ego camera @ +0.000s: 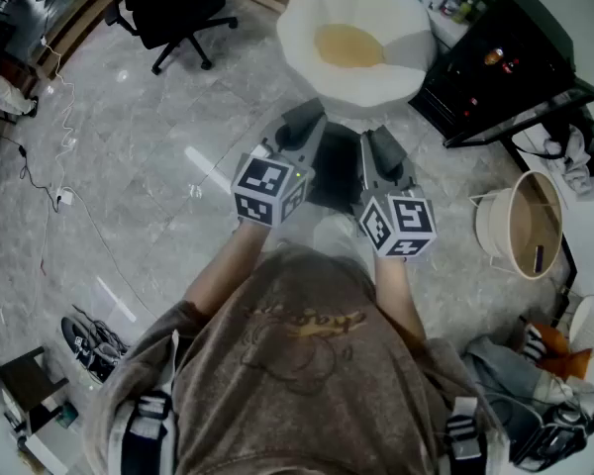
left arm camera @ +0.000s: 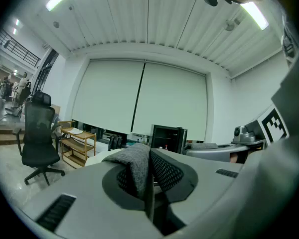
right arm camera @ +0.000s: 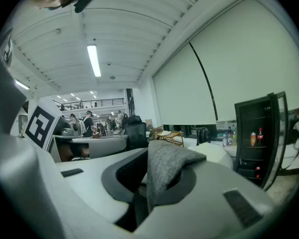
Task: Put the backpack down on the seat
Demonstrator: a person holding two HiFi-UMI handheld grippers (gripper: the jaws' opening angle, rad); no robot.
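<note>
While an office chair [ego camera: 173, 8] stands left of the white seat [ego camera: 307, 28] and a black cabinet [ego camera: 505, 57] and round basket [ego camera: 520, 228] stand right, the backpack [ego camera: 335, 171] hangs just short of that seat. My left claw [ego camera: 299, 125] and right claw [ego camera: 378, 142] each clench a grey fold of it. Its dark panel runs lengthwise toward the seat.

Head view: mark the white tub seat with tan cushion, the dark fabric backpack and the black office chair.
white tub seat [ego camera: 299, 26], head view: left rim.
dark fabric backpack [ego camera: 334, 171], head view: middle.
black office chair [ego camera: 173, 8], head view: seat pad.
</note>
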